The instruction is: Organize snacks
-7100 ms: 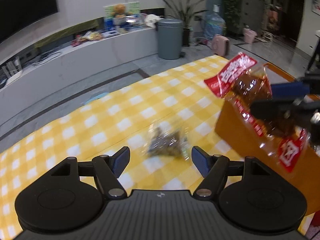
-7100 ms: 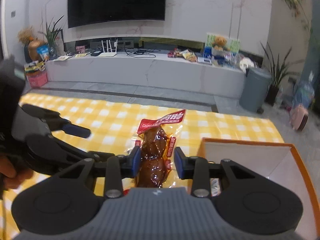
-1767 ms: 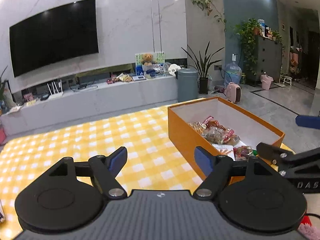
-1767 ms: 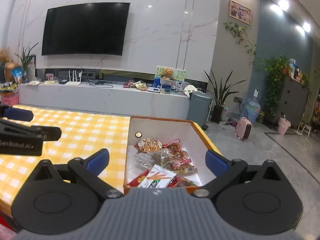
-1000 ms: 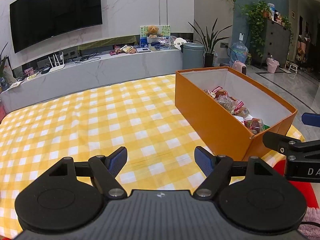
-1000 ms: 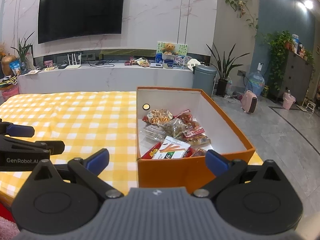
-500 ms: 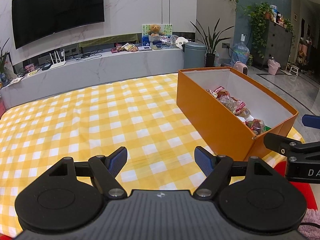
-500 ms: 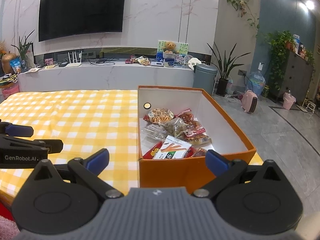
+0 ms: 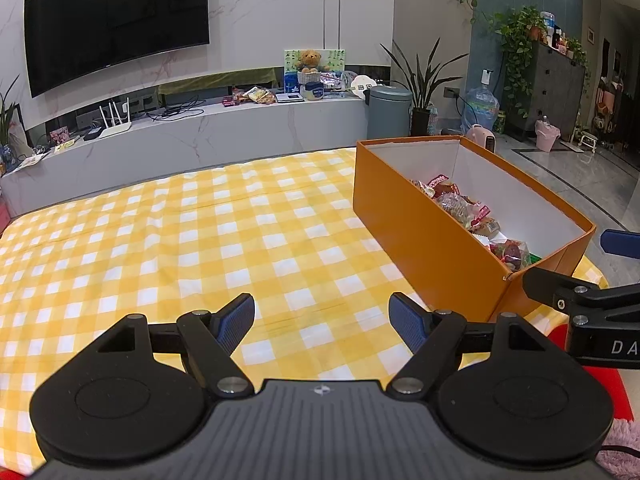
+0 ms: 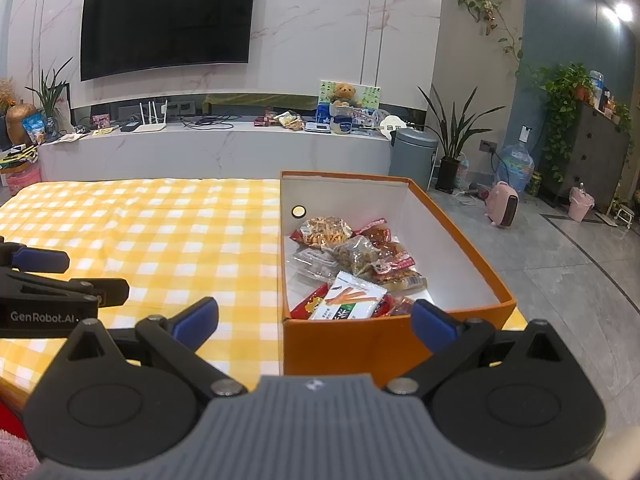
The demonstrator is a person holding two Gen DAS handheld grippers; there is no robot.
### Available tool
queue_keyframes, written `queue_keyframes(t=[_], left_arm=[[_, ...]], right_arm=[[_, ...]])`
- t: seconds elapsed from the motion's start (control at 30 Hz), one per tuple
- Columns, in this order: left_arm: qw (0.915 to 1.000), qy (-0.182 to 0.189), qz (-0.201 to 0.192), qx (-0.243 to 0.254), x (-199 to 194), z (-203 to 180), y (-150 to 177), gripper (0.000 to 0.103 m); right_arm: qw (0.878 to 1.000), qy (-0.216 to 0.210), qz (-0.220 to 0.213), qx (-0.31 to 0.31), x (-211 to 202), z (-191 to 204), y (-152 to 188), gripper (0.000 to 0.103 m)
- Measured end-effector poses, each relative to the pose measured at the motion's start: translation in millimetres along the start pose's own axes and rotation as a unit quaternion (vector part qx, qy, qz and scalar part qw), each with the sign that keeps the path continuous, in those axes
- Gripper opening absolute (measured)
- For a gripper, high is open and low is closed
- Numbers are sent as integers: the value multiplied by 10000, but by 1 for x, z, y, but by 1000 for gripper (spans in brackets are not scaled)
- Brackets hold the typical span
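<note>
An orange box (image 10: 360, 344) with a white inside stands at the right end of the yellow checked tablecloth (image 10: 160, 232). Several snack packets (image 10: 356, 268) lie piled in it, among them a white packet with orange sticks (image 10: 348, 300). The same orange box (image 9: 420, 240) appears in the left wrist view with snack packets (image 9: 464, 208) inside. My right gripper (image 10: 314, 320) is open in front of the box's near wall, nothing between its fingers. My left gripper (image 9: 322, 322) is open above the cloth, left of the box, holding nothing.
Beyond the table runs a white marble TV bench (image 10: 216, 144) under a wall TV (image 10: 168, 16). A grey bin (image 10: 414, 156) and potted plants stand on the tiled floor to the right. A red rug (image 9: 560, 340) lies below the table's near corner.
Over seven seconds the red packet and the loose clear packet went from gripper and cloth into the box. In the last second both open grippers barely moved.
</note>
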State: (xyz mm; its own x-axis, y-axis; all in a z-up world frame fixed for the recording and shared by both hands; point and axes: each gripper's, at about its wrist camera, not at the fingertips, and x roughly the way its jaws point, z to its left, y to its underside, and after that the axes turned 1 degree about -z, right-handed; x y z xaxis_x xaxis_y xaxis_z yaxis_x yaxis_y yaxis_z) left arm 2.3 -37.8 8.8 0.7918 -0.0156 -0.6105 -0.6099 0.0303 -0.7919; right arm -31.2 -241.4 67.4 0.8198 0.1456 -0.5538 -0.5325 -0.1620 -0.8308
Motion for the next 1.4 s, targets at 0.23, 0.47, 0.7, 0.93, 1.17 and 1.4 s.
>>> queue_keyframes(t=[0.23, 0.47, 0.7, 0.93, 1.17, 1.4], left_arm=[[10000, 7, 5, -5, 0, 1, 0, 90], [10000, -33, -28, -4, -3, 0, 0, 90], [10000, -52, -35, -8, -4, 1, 0, 90], [10000, -43, -28, -12, -3, 2, -1, 90], [10000, -54, -33, -15, -4, 2, 0, 90], [9999, -85, -23, -53, -4, 3, 0, 90]], right_arm=[[10000, -15, -17, 0, 0, 0, 0, 100], [10000, -29, -15, 6, 1, 0, 0, 100], [10000, -45, -34, -11, 1, 1, 0, 100], [10000, -51, -28, -10, 0, 0, 1, 100], [10000, -69, -34, -27, -1, 1, 0, 100], [10000, -80, -18, -24, -1, 2, 0, 100]])
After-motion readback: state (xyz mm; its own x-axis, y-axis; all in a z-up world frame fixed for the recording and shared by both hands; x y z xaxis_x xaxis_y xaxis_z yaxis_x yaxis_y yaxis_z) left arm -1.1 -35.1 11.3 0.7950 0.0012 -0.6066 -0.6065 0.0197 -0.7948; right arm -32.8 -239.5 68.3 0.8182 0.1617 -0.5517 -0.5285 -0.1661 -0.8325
